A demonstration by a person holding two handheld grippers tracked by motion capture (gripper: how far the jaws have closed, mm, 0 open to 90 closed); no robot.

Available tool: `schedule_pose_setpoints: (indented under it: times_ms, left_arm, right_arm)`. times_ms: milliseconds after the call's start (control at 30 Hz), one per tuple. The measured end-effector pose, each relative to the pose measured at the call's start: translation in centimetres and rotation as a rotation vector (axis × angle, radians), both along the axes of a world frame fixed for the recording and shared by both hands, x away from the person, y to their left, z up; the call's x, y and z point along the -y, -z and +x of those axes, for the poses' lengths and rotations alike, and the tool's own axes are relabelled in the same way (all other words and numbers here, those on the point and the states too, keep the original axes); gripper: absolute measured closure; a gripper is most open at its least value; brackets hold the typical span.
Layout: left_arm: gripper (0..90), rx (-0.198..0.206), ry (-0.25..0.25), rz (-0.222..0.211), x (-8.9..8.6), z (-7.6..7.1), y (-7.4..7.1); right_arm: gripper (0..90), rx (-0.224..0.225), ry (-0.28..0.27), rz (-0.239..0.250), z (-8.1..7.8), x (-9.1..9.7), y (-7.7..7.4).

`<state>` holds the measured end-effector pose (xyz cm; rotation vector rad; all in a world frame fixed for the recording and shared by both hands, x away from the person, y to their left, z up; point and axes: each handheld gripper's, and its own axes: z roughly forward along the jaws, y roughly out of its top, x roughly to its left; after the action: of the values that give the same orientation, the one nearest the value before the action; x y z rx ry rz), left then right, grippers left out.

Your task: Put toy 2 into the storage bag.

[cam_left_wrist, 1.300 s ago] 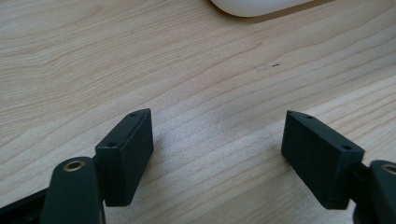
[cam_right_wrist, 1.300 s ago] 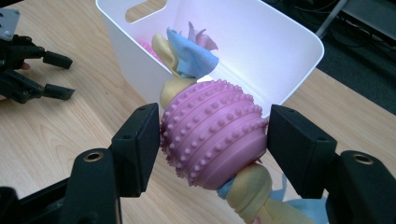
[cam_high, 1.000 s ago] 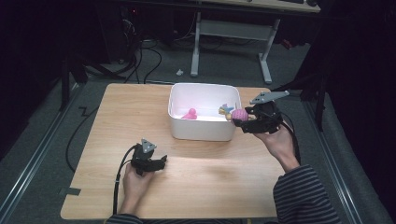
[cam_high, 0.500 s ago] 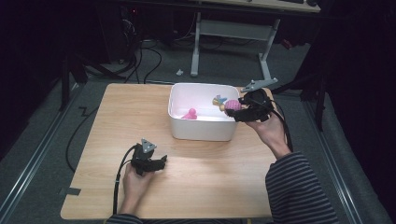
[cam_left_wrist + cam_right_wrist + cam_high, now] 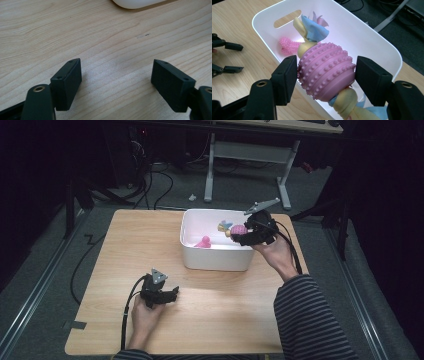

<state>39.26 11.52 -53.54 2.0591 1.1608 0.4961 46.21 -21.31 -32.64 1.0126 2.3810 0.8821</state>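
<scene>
The light wooden table (image 5: 210,320) is used as the work surface, and the white rectangular plastic bin (image 5: 215,260) with a handle slot is stood near its far edge, where it can be reached from the right side. A pink knobbly rubber chew toy (image 5: 288,46) is already lain on the bin floor, so the bin is judged to be the collecting place.

The pink studded rubber ball threaded on a yellow and blue knotted fabric rope (image 5: 325,73) is held over the right end of the bin, above the rim rather than on the floor. It is clamped at its widest part by the right gripper (image 5: 325,80), both black jaws being pressed against the ball's sides, presumably so that the rope ends hang free. The right forearm is stretched forward, the gripper being turned inward towards the bin.

The left gripper (image 5: 116,82) is rested low on the bare wood near the table's front, its jaws spread wide with nothing between them.
</scene>
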Motion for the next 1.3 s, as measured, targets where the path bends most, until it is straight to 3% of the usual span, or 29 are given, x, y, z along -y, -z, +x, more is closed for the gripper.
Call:
schedule_pose_setpoints:
  times_ms: [333, 767, 1067, 1300]
  left_arm:
    - [24.8, 0.0, 0.003, 0.001, 0.0, 0.0, 0.0]
    - [24.7, 0.0, 0.002, -0.001, 0.0, 0.0, 0.0]
    - [24.7, 0.0, 0.002, -0.001, 0.0, 0.0, 0.0]
    - [24.6, 0.0, 0.005, 0.001, 0.0, 0.0, 0.0]
  right_arm:
    - [35.4, -0.052, -0.013, -0.023, 1.3, -1.4, 1.5]
    - [35.1, -0.097, -0.025, -0.043, 1.7, -2.3, 2.6]
    - [34.5, -0.116, -0.026, -0.03, 2.0, -2.1, 2.9]
    - [29.7, -0.092, -0.019, -0.004, 1.6, -1.7, 2.3]
